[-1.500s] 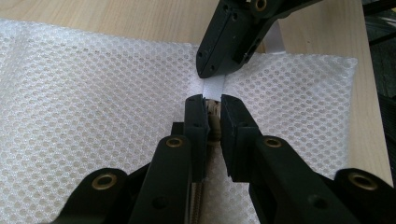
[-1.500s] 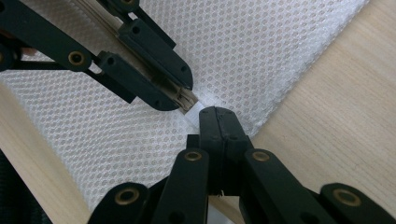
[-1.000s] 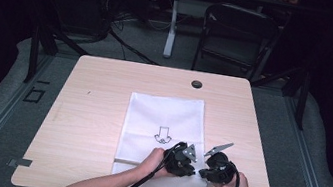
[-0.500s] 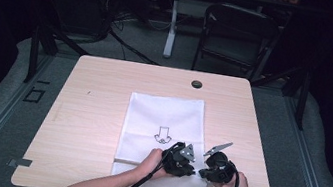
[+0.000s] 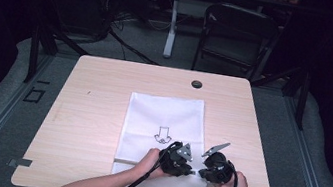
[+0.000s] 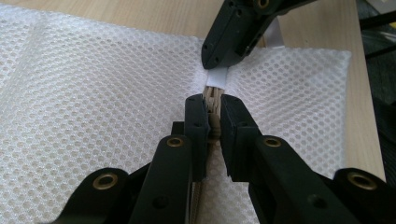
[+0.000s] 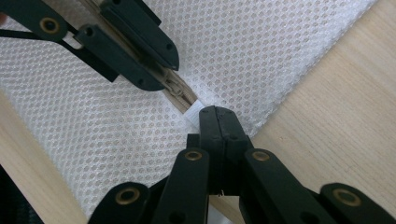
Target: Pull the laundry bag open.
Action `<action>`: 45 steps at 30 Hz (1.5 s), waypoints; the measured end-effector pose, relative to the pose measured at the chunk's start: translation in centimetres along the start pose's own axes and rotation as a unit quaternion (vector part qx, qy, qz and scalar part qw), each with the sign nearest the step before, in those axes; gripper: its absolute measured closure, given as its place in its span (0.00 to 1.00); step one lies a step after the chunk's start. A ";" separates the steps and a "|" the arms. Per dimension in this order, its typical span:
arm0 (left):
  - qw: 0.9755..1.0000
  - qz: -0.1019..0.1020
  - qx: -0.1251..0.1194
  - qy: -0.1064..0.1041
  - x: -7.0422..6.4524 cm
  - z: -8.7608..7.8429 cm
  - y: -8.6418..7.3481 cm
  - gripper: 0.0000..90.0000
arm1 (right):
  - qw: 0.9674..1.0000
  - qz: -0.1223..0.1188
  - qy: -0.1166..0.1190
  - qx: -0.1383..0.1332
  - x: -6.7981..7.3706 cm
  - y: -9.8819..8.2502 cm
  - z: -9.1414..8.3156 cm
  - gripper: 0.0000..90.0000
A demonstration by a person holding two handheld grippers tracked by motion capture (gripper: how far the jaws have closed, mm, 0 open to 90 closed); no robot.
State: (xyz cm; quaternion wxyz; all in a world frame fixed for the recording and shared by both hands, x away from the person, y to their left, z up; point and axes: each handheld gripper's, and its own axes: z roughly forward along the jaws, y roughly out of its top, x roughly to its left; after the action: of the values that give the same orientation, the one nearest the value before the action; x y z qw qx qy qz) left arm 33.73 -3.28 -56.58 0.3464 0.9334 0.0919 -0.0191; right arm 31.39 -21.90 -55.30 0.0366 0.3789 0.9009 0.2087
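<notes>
- Item: white mesh laundry bag (image 5: 162, 123), lying flat on the wooden desk (image 5: 98, 93), centre to lower centre of the high view, arrow print facing up; its zipper (image 6: 215, 100) is running along the near end.
- Left gripper (image 6: 212, 108): rising from the bottom of the left gripper view, jaws nearly closed and pinching the zipper pull (image 6: 215, 125), with beige zipper teeth showing between them.
- Right gripper (image 7: 217, 116): rising from the bottom of the right gripper view, jaws fully closed and clamping the white fabric tab (image 7: 192, 115) at the zipper's end, close to the bag's edge at lower right.
- Step in hand, as judged: the two grippers are working the zipper, one anchoring the end while the other is driving the slider.
- Handling note: the right gripper is best kept still and pulling lightly outward, so the mesh is staying taut along the track.
- Handling note: the left gripper is best drawing the pull straight along the zipper line, low to the desk, without twisting.
- Risk: loose mesh is bunching easily and could be catching in the slider; a shallow pinch on the small pull could be slipping.
</notes>
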 end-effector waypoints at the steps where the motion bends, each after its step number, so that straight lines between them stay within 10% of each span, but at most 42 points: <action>1: 1.000 -0.002 0.000 0.000 0.1 -0.1 0.0 0.91 | 1.000 -0.002 -0.003 0.002 0.0 0.0 0.0 1.00; 45: 1.000 -0.018 -0.012 0.003 0.5 -2.5 -2.2 0.91 | 1.000 0.002 -0.004 0.003 0.1 0.1 0.1 1.00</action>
State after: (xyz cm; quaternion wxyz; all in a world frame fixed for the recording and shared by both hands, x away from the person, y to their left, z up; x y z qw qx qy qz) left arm 33.78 0.00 -56.14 0.3567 0.9274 0.1102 -0.0218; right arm 31.44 -21.75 -55.29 0.0390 0.3813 0.9007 0.2044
